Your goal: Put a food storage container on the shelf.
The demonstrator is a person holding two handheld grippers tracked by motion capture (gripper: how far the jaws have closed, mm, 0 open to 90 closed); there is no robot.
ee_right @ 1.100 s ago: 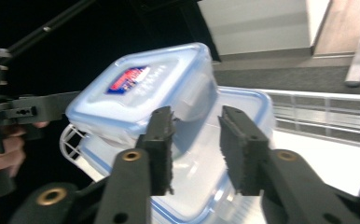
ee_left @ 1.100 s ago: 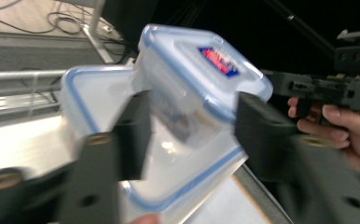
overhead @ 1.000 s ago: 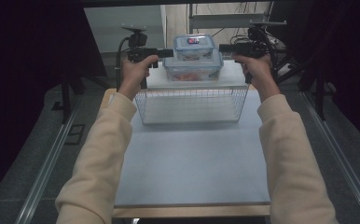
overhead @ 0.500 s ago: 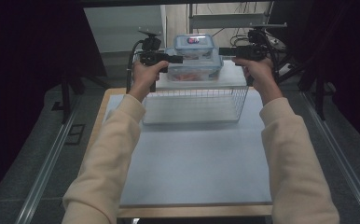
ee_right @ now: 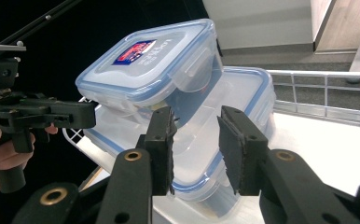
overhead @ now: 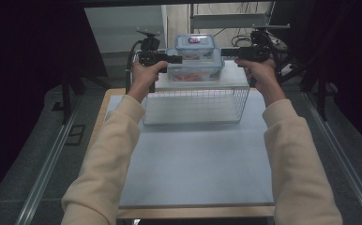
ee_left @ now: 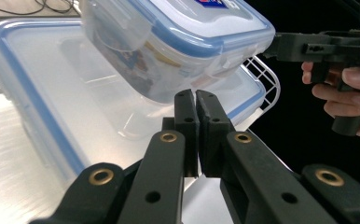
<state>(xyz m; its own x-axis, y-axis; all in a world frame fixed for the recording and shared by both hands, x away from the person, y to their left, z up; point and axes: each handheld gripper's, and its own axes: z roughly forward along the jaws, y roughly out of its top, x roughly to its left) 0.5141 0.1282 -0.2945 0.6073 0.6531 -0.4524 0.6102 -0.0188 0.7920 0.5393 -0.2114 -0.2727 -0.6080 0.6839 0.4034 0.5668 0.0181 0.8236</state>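
Overhead, two plastic food containers sit stacked on the white top of a wire basket rack (overhead: 195, 101) at the 12 o'clock end of the pale blue table (overhead: 193, 164), with a hand-held gripper on each side. The small container (overhead: 195, 46), clear with a blue-rimmed lid and a red-and-blue label, rests on the lid of the large container (overhead: 194, 68), and in both gripper views it sits tilted rather than flat. The left gripper (overhead: 174, 59) comes in from 9 o'clock of the stack, held by the person's left hand (overhead: 144, 75); the right gripper (overhead: 228, 52) comes in from 3 o'clock, held by the right hand (overhead: 259, 72). Cream sleeves (overhead: 106, 154) run back toward 6 o'clock. In the left gripper view, the left gripper (ee_left: 197, 100) has its two black jaws pressed together with nothing between them, their tips just in front of the side of the large container (ee_left: 52, 102), beneath the small container's (ee_left: 178, 32) lid latch; whether they touch the plastic cannot be told. In the right gripper view, the right gripper (ee_right: 196, 122) has its jaws parted about halfway and has just been opening; the corner of the large container (ee_right: 229, 98) shows through the gap, but the pads (ee_right: 229, 149) press on nothing. The small container (ee_right: 150, 56) sits at 12 o'clock above those jaws.
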